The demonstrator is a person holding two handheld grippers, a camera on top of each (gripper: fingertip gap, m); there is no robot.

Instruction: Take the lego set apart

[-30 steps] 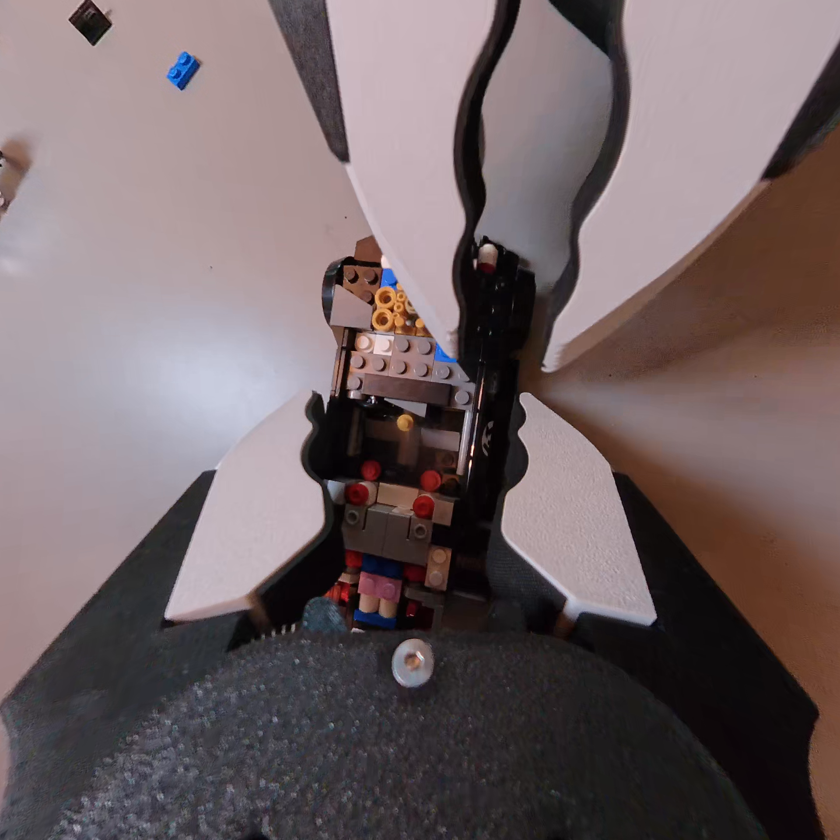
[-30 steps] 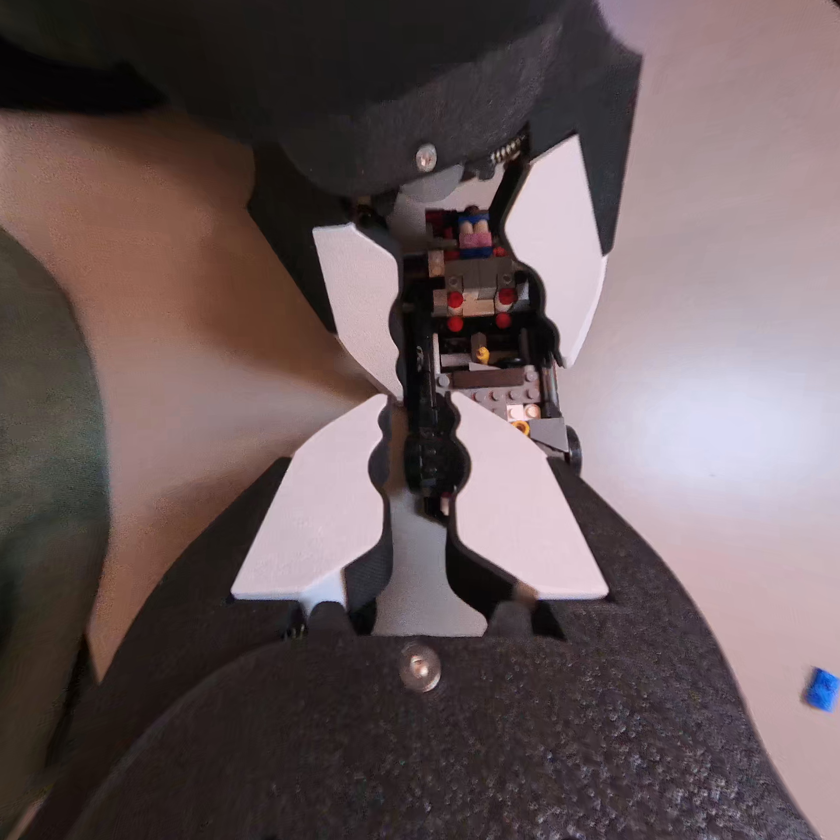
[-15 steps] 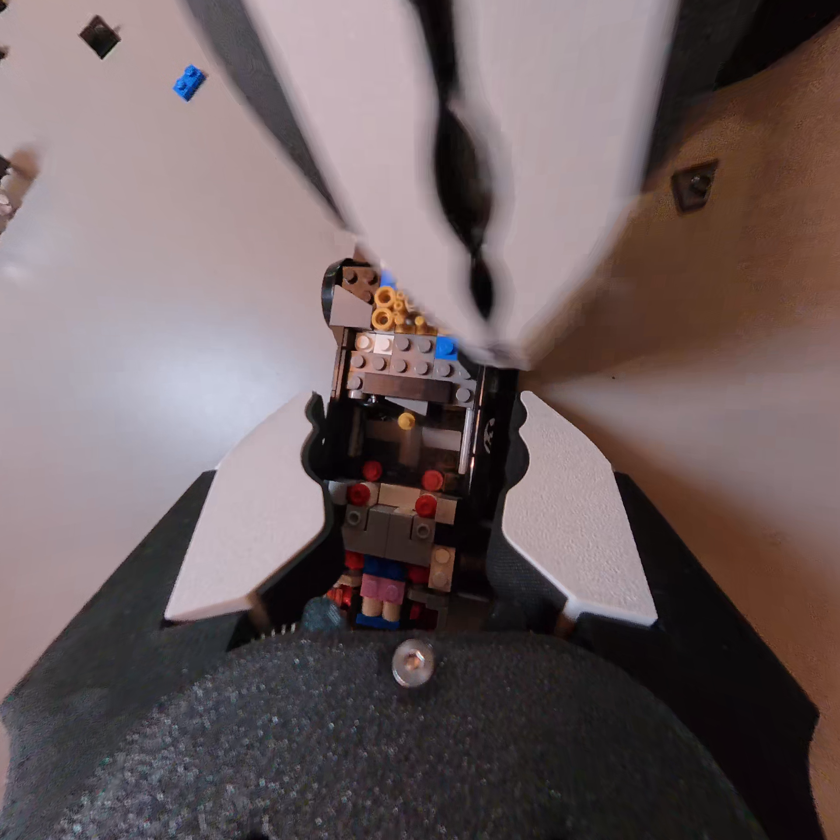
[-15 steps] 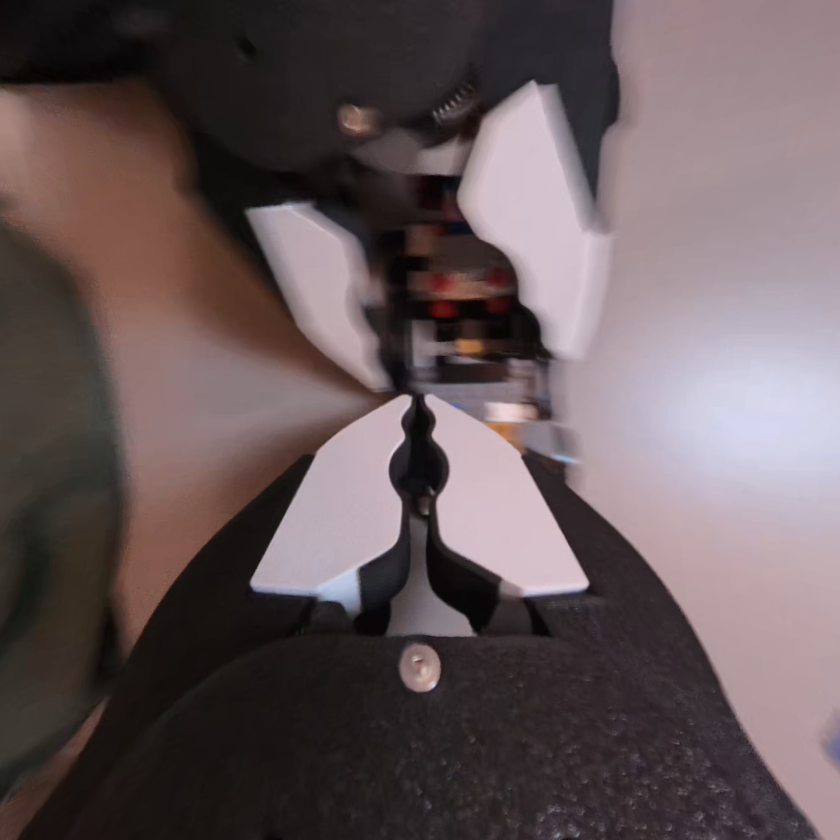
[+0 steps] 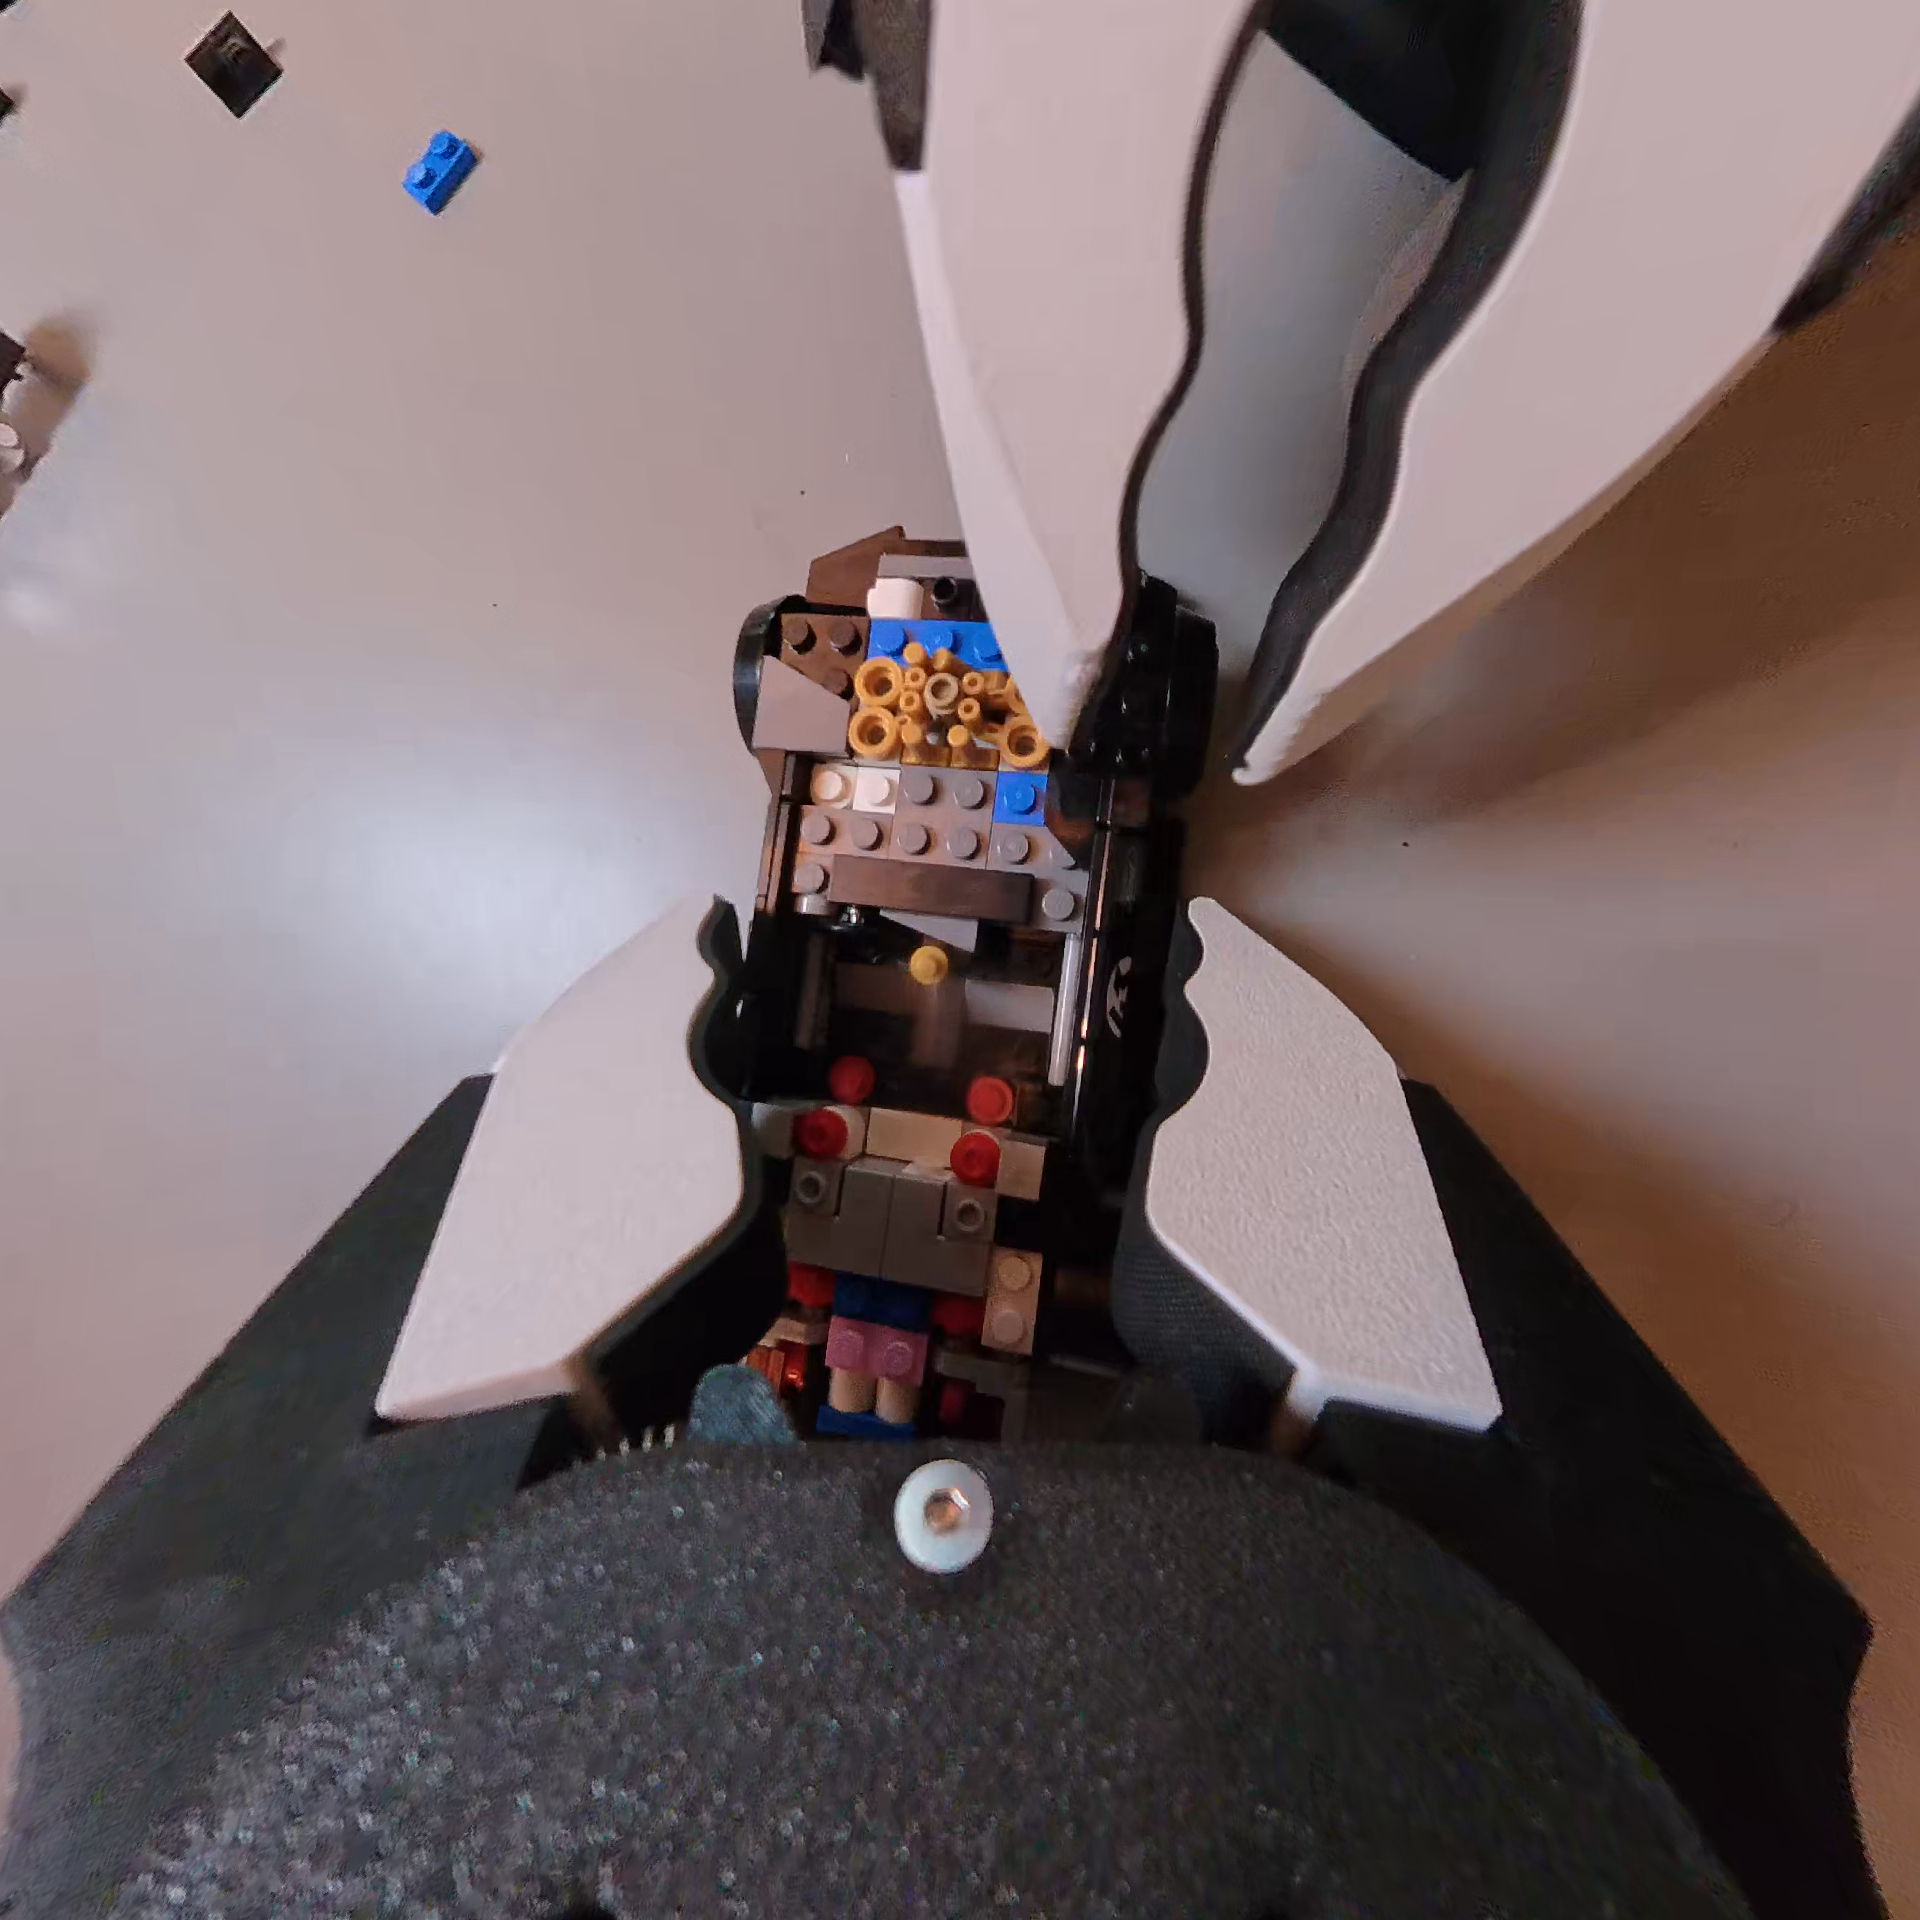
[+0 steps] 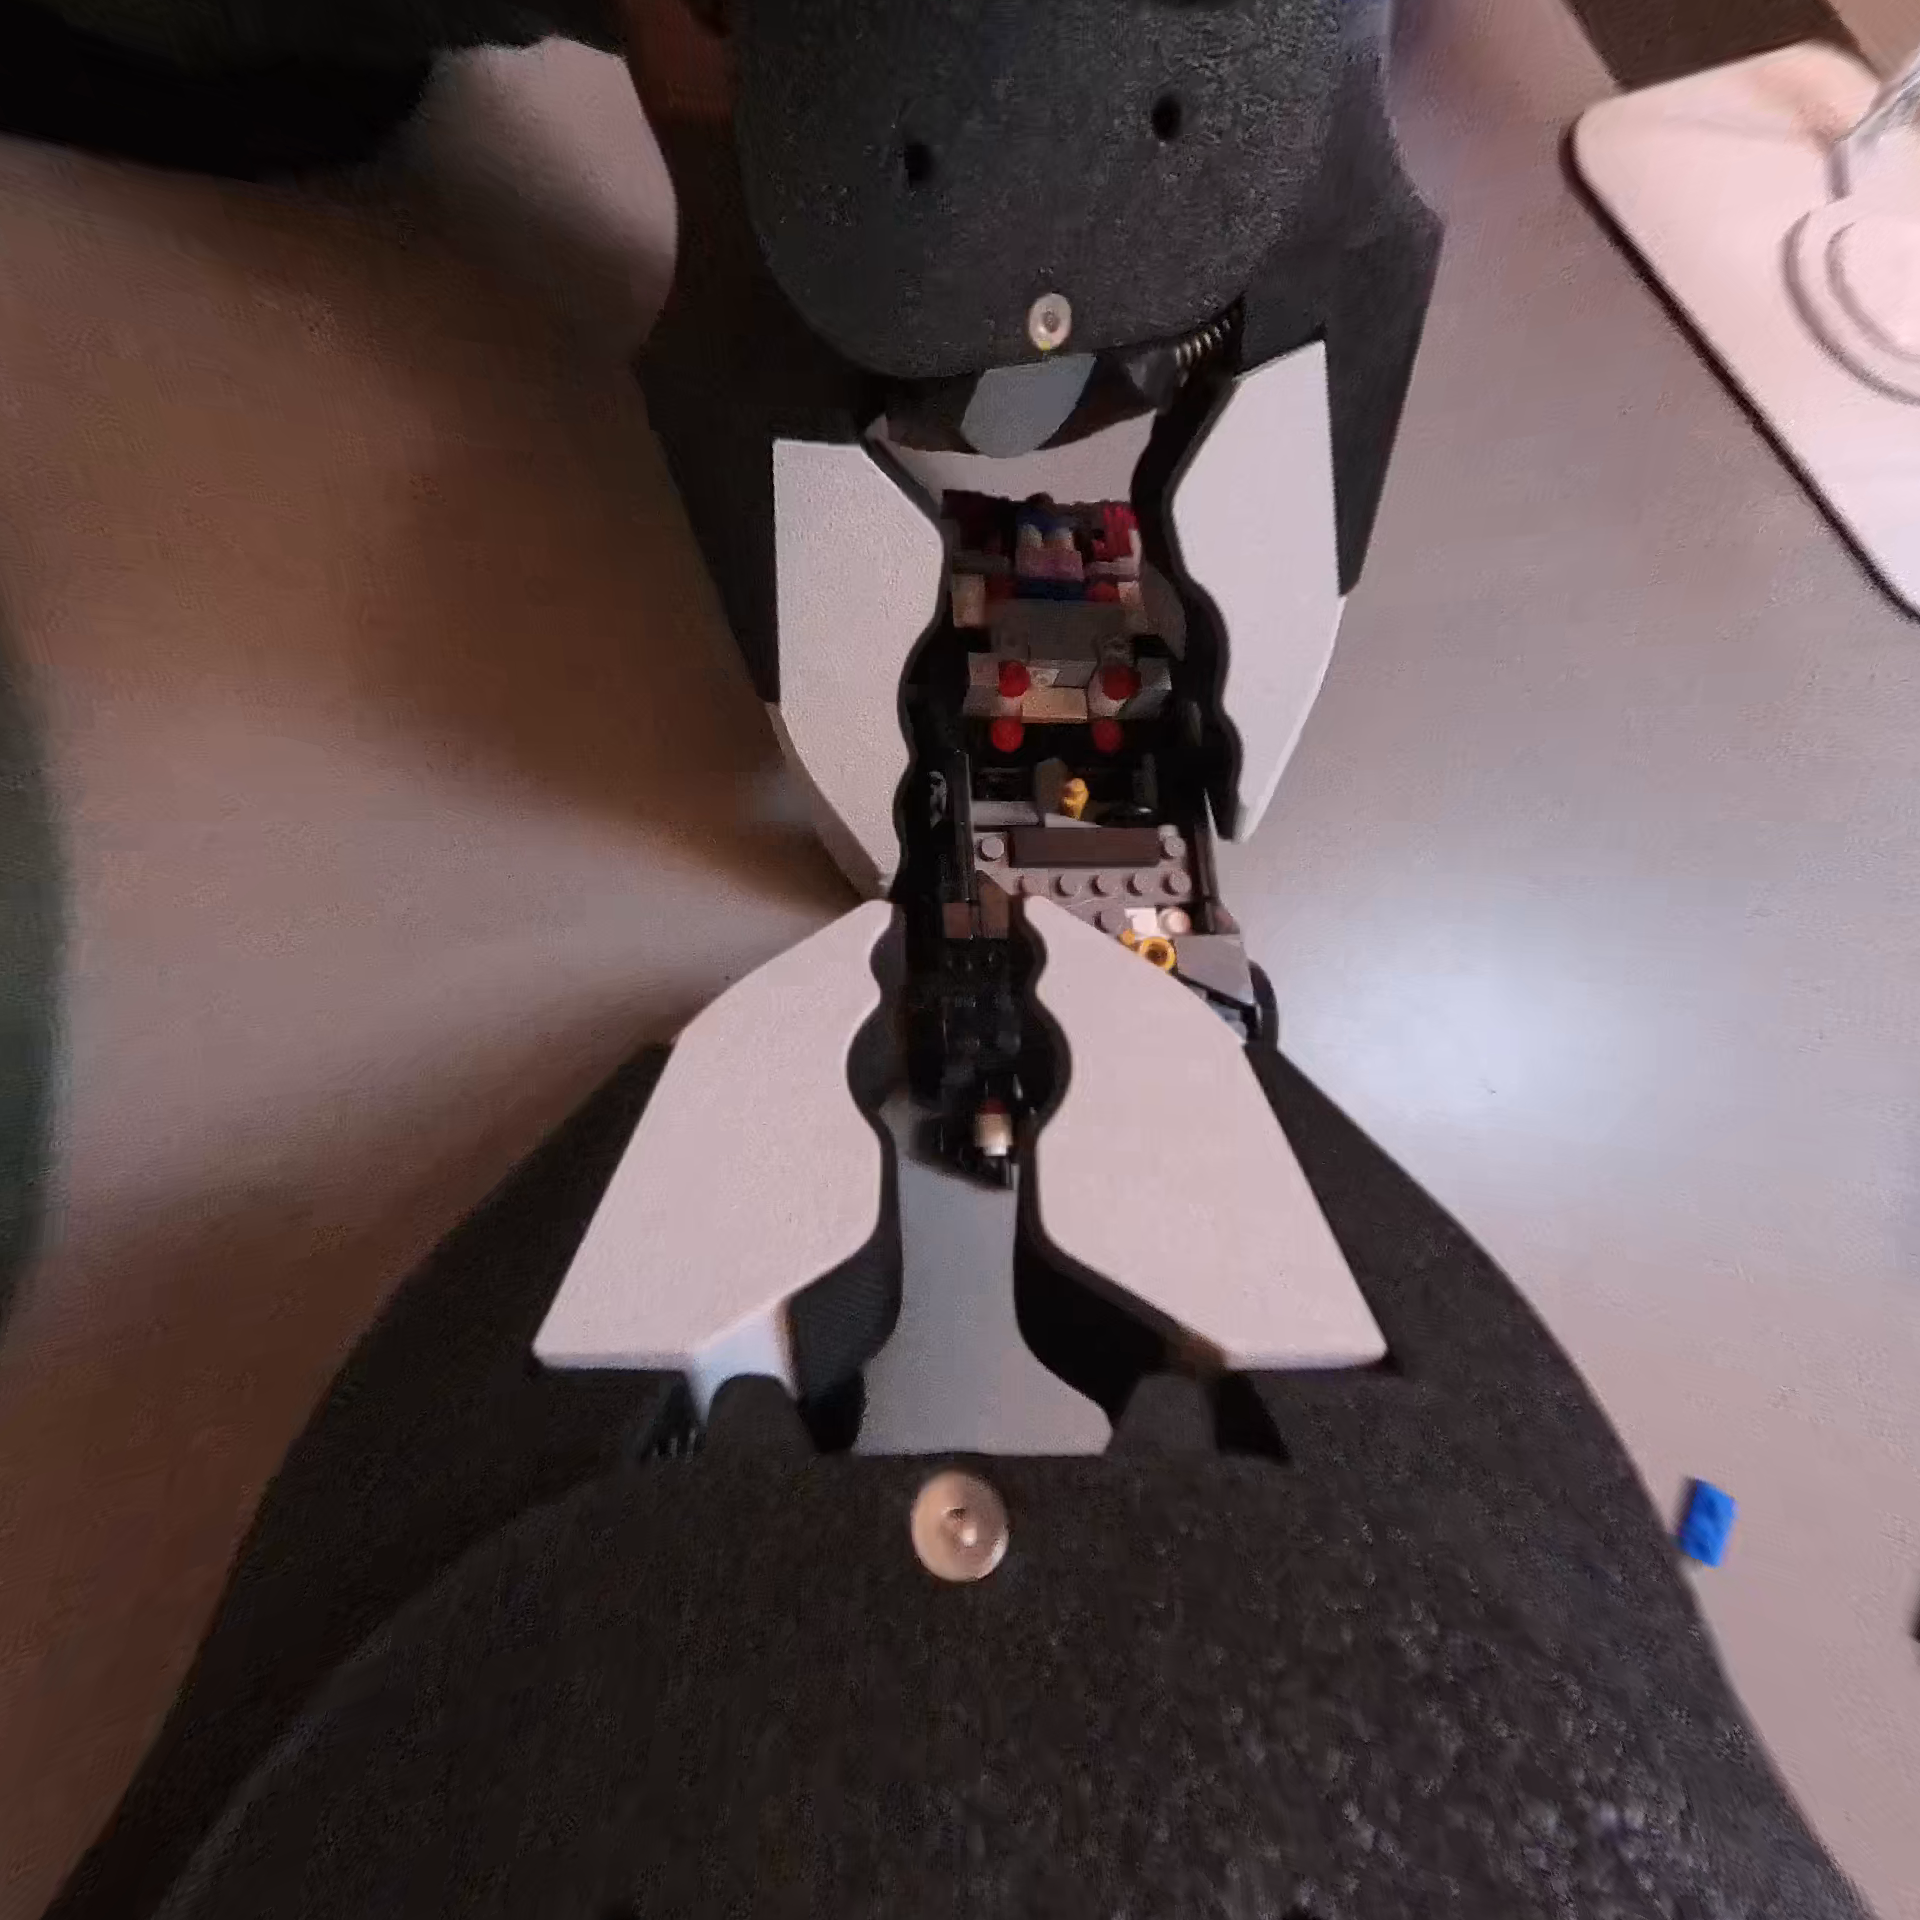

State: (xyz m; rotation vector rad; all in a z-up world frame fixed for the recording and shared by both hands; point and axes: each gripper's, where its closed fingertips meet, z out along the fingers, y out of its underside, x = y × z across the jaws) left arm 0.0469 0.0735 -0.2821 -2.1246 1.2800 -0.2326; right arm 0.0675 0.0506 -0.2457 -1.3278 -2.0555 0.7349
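A small lego car (image 5: pixel 935 831) with a black body, grey plates, red studs and gold pieces is held above the table. My left gripper (image 5: pixel 956 914) is shut on the car's middle, one white finger on each side. My right gripper (image 6: pixel 956 914) faces it and is shut on the black side strip (image 6: pixel 961 1029) at the car's front corner. In the left wrist view the right gripper's fingers (image 5: pixel 1039 416) come down from the top onto that black strip (image 5: pixel 1143 675). The car also shows in the right wrist view (image 6: pixel 1081 862), with the left gripper's fingers (image 6: pixel 842 623) behind it.
A loose blue brick (image 5: pixel 442 171) and a black tile (image 5: pixel 234 62) lie on the pale table at far left; the brick also shows in the right wrist view (image 6: pixel 1707 1522). A pale mat (image 6: pixel 1714 260) with a clear glass object lies at upper right.
My right gripper moved fast, blurring both views, and now sits more to the right on the black strip. More of the car's front shows. My left gripper kept its hold.
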